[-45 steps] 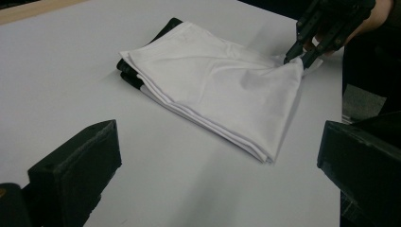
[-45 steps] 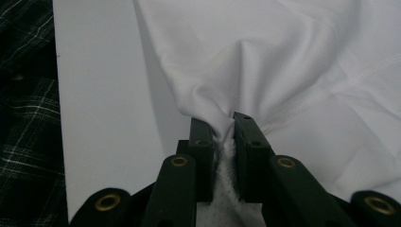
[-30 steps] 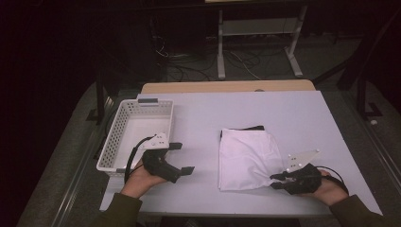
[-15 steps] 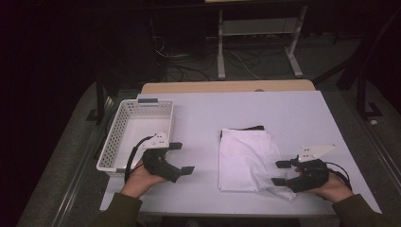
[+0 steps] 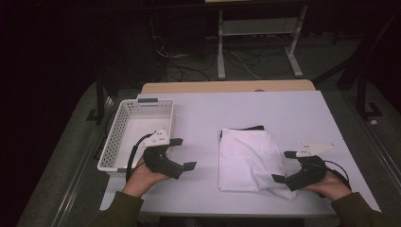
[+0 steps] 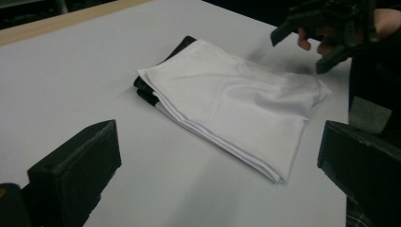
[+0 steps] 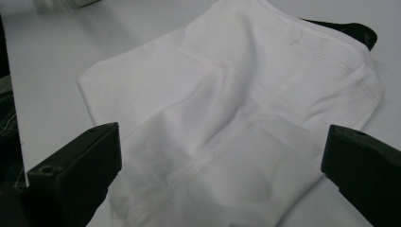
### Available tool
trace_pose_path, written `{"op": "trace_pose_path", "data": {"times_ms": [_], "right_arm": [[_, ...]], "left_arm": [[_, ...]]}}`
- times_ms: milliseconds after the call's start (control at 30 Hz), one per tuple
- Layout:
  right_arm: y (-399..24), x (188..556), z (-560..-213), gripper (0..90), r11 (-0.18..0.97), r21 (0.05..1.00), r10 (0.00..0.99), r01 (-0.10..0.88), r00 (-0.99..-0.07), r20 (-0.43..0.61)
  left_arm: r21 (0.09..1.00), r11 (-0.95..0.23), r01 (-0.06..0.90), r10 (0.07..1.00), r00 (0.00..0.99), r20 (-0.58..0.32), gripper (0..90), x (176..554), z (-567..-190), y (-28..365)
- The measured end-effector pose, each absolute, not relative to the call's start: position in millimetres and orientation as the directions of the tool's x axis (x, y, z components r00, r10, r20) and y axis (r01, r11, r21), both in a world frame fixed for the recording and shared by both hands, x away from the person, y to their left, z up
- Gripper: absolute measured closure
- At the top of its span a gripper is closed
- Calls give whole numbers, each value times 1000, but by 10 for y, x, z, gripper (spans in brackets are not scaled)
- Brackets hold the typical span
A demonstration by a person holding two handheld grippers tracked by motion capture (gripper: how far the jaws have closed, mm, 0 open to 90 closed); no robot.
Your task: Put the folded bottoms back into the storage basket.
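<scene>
A folded white garment (image 5: 248, 158) lies flat on the white table (image 5: 265, 109), with a black piece (image 5: 246, 128) peeking out under its far edge. My right gripper (image 5: 283, 166) sits at the garment's near right corner. Its jaws have just been opening and now stand wide; the cloth (image 7: 236, 109) lies under and between them, unpinched. My left gripper (image 5: 185, 153) rests open on the table left of the garment (image 6: 227, 99), nothing between its jaws. The left gripper view also catches the right gripper (image 6: 302, 47) beyond the cloth.
A white perforated basket (image 5: 109, 142) stands at the table's left edge, just behind my left hand. The far half of the table is bare. Beyond it are a wooden edge strip (image 5: 227, 86), dark floor, cables and a metal frame (image 5: 257, 28).
The right gripper's jaws went from closed on the garment's right edge to wide apart, and the hand drew slightly right. The left hand stayed put.
</scene>
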State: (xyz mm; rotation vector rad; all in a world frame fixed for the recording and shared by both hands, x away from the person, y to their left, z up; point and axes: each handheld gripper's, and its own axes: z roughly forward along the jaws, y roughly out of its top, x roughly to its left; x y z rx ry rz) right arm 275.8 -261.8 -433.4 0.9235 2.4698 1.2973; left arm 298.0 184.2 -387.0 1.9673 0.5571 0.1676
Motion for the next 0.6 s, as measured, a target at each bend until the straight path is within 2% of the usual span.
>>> {"op": "trace_pose_path", "data": {"times_ms": [200,600], "right_arm": [[-2671,2773,-4354,0,383,811,626,443,-770,125],[-2696,2742,-4356,0,388,810,626,439,-771,118]], "left_arm": [[887,-341,310,446,885,-138,0,2987,-3836,1773],[886,-339,317,411,897,-164,0,2983,-3848,1543]]}}
